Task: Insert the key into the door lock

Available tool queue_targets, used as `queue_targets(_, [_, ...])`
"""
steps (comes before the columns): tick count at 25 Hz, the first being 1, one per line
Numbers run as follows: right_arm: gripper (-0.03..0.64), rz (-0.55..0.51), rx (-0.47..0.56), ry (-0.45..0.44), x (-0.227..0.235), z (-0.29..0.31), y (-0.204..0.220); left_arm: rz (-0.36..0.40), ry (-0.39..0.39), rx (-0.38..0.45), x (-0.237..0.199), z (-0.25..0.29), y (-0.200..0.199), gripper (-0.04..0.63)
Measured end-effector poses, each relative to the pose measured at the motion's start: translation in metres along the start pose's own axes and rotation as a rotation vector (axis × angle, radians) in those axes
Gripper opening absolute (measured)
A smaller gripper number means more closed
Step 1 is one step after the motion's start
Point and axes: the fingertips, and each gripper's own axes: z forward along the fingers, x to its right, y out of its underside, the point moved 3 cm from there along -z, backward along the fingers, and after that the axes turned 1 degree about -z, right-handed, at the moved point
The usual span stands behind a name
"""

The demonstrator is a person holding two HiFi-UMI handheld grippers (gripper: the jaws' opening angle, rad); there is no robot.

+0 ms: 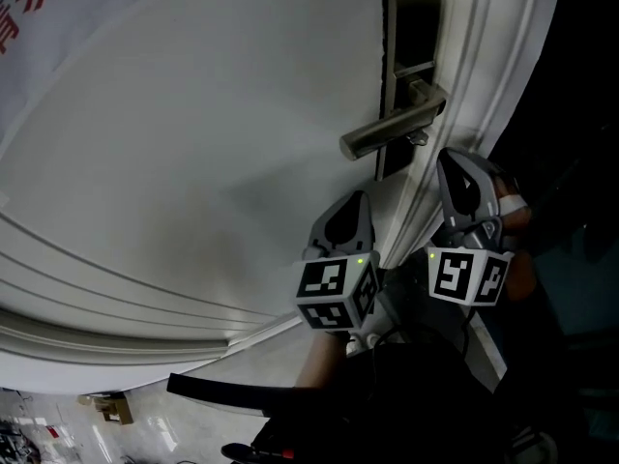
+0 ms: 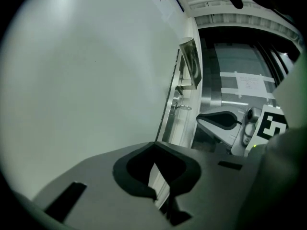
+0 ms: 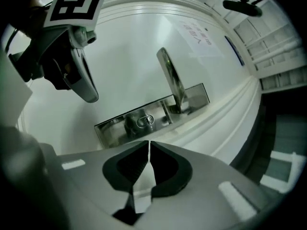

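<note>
Nearest the head camera, the left gripper and right gripper both have their jaws pressed together with nothing between them. Just beyond is the metal lock plate with its lever handle on the white door. The key sticks out of the plate beside the handle base, clear of both grippers.

The red print in the head view's top-left corner gets chopped off by the edge, so no reading it. There's a small bit tucked under the lever handle, too small to call. Same story in the right gripper view: something ring-ish sits at the keyhole, key or not, can't tell. The print on the door sheet is way too tiny.
</note>
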Motion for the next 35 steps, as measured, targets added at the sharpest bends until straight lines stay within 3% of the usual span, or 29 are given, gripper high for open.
queue_targets(6, [0.002,0.372,-0.046,0.019,-0.009,-0.008,0.017,-0.001,-0.004,-0.014,0.003,0.001,0.006,0.000])
queue_targets(11, [0.002,0.543,-0.036,0.022,-0.018,-0.014,0.017,-0.006,-0.015,-0.024,0.006,-0.003,0.008,0.000])
queue_targets(19, [0.000,0.561,0.006,0.011,-0.019,-0.018,0.006,0.011,-0.016,-0.003,0.005,-0.003,0.008,0.000])
queue_targets(35, [0.000,0.549,-0.008,-0.004,-0.023,-0.017,0.005,0.003,-0.019,-0.012,0.002,-0.003,0.013,0.000])
